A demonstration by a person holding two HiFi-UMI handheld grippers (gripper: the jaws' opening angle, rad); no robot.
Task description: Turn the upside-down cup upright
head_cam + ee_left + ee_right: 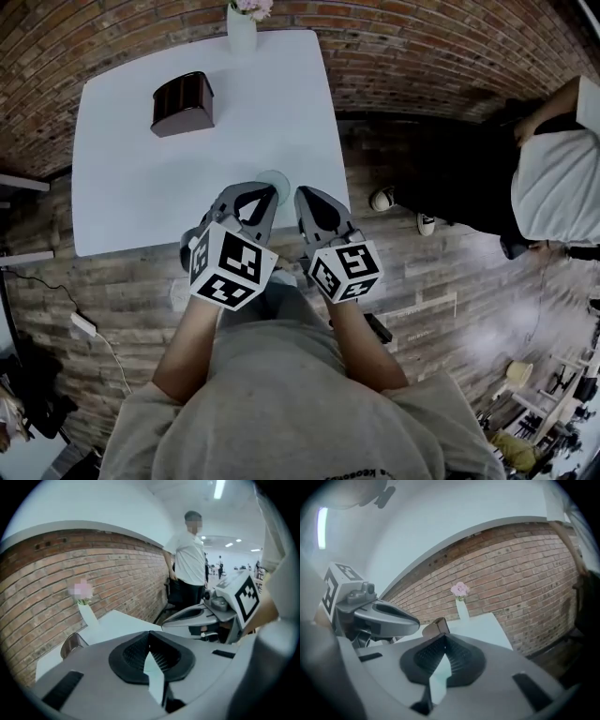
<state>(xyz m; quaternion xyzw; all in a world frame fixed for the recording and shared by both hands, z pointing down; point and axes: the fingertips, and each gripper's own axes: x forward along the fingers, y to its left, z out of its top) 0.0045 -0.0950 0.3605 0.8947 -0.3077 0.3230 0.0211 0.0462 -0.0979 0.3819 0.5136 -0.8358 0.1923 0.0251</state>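
Left hand-held gripper (260,199), right one (313,202), both closed empty; cup (278,179) perhaps half-hidden; box (183,103) beyond.

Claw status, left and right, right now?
Left claw: closed, nothing held.
Right claw: closed, nothing held.

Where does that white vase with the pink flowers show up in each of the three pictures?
Head view: the vase stands at the top edge, on the far end of the white table.
Left gripper view: the vase is left of centre, against the brick wall.
Right gripper view: the vase is near the centre.
Shared landmark: the dark brown box, on the table near the vase in all three.
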